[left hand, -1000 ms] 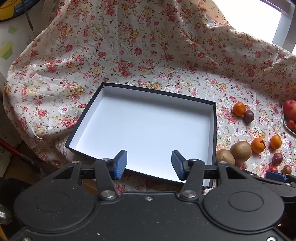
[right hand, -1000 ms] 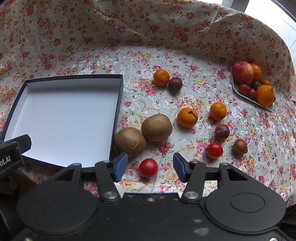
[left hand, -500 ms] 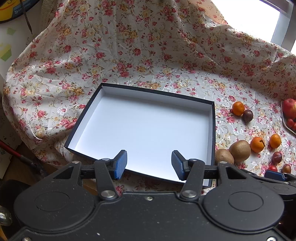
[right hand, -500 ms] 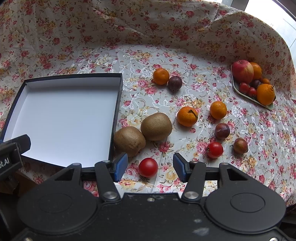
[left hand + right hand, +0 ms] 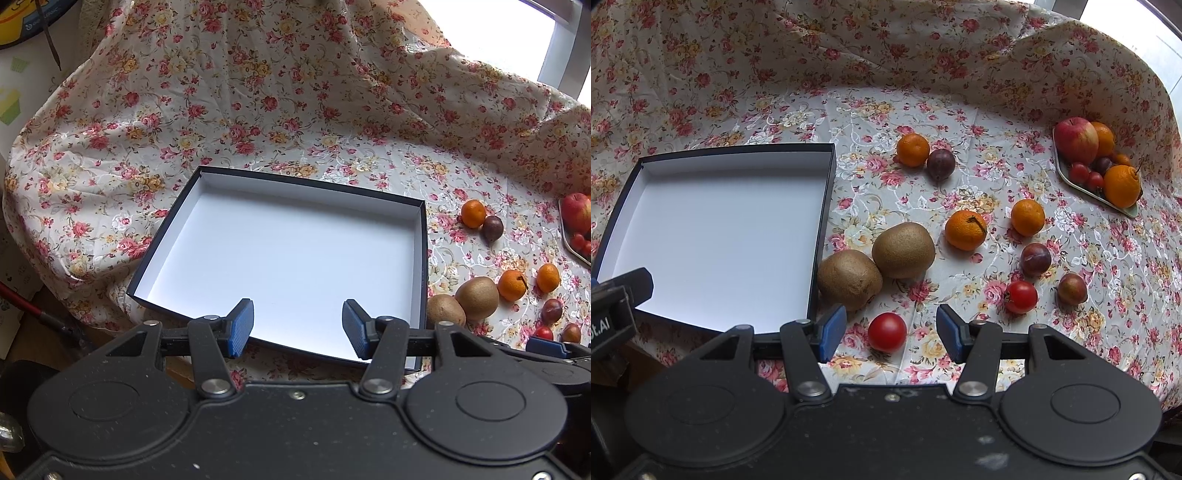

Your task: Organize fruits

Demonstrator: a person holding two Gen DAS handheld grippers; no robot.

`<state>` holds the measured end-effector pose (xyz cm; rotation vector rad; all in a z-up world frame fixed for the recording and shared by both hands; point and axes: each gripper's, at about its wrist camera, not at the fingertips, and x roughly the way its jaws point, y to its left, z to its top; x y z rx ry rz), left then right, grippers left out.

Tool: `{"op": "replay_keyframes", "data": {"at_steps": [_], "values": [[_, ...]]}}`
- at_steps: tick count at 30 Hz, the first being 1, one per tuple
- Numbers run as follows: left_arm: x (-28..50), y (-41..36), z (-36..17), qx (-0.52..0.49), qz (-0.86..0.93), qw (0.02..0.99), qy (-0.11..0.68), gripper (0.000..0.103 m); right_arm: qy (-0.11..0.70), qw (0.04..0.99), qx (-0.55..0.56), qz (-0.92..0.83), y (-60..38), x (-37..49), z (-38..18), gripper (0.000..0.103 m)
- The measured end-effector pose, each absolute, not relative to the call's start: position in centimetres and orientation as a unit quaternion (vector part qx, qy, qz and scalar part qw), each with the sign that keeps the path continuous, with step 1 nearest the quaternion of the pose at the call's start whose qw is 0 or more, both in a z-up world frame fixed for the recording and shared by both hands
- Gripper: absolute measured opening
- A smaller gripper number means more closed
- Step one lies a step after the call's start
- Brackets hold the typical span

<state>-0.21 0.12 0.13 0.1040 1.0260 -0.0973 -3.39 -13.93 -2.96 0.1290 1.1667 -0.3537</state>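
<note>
A shallow dark box with a white inside [image 5: 423, 236] [image 5: 820, 206] lies on the flowered cloth and holds nothing. My left gripper [image 5: 297, 329] hangs open over its near edge. My right gripper [image 5: 891, 333] is open too, with a red tomato [image 5: 887, 331] on the cloth between its fingers. Right of the box lie two kiwis [image 5: 849, 279] [image 5: 903, 249], three oranges [image 5: 965, 229] [image 5: 1027, 217] [image 5: 913, 149], dark plums [image 5: 940, 159] [image 5: 1035, 259] [image 5: 1071, 288] and a second tomato [image 5: 1020, 296]. The kiwis [image 5: 476, 297] also show in the left wrist view.
A pale dish [image 5: 1123, 211] at the far right holds an apple [image 5: 1076, 139], oranges and small red fruits. The flowered cloth [image 5: 258, 92] rises in folds behind everything. The left gripper's body [image 5: 617, 306] shows at the left edge of the right wrist view.
The left wrist view has shifted slightly, so the box sits a little further left and lower. The right gripper has crept toward the near tomato. Both stay open.
</note>
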Motion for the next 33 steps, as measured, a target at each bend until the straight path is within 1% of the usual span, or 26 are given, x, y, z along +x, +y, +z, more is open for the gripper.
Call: {"op": "replay_keyframes", "data": {"at_steps": [33], "values": [[-0.31, 0.11, 0.07, 0.047, -0.05, 0.869, 0.49, 0.06, 0.556, 0.813, 0.062, -0.162, -14.0, -3.23, -3.17, 0.056]]}}
